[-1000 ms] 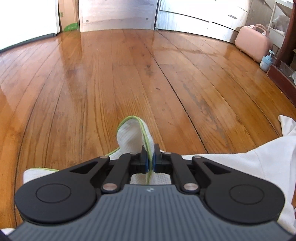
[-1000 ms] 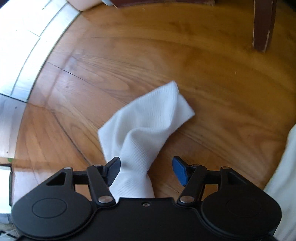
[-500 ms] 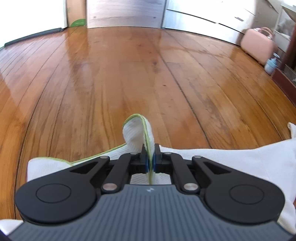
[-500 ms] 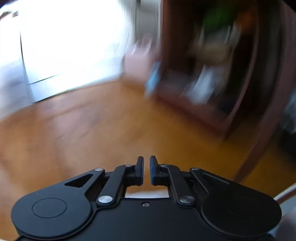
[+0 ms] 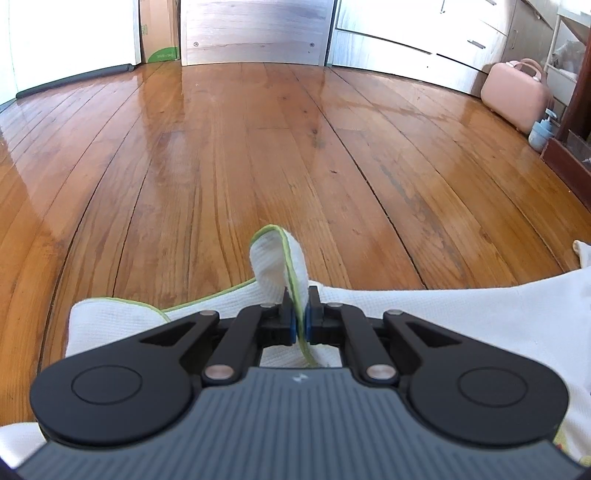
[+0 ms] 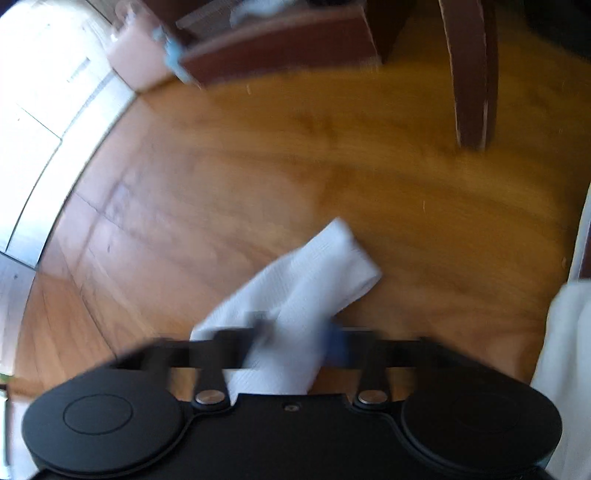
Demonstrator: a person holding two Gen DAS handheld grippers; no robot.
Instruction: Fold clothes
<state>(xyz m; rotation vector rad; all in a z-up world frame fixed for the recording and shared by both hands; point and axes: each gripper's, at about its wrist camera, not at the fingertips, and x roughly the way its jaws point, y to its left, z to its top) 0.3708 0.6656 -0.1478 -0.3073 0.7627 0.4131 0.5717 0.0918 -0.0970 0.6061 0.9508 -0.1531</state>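
Observation:
A white garment with green trim (image 5: 461, 306) lies on the wooden floor (image 5: 258, 147). My left gripper (image 5: 300, 317) is shut on a folded-up loop of its green-trimmed edge (image 5: 275, 258), held just above the floor. In the blurred right wrist view, a white sleeve-like part of the garment (image 6: 317, 266) stretches forward on the floor. My right gripper (image 6: 297, 332) is low over it with its jaws apart, one finger (image 6: 262, 326) on each side of the cloth. More white fabric (image 6: 565, 350) shows at the right edge.
A pink case (image 5: 513, 96) and a blue bottle (image 5: 541, 129) stand by dark wooden furniture (image 5: 569, 155) at the right. A dark chair leg (image 6: 469, 74) stands ahead of the right gripper. White cabinets (image 5: 406, 33) and a cardboard box (image 5: 159, 29) line the far wall.
The right gripper, shut and swung up toward the room half a second ago, has dropped back over the sleeve with its jaws apart. The left gripper kept its hold, drifting slightly.

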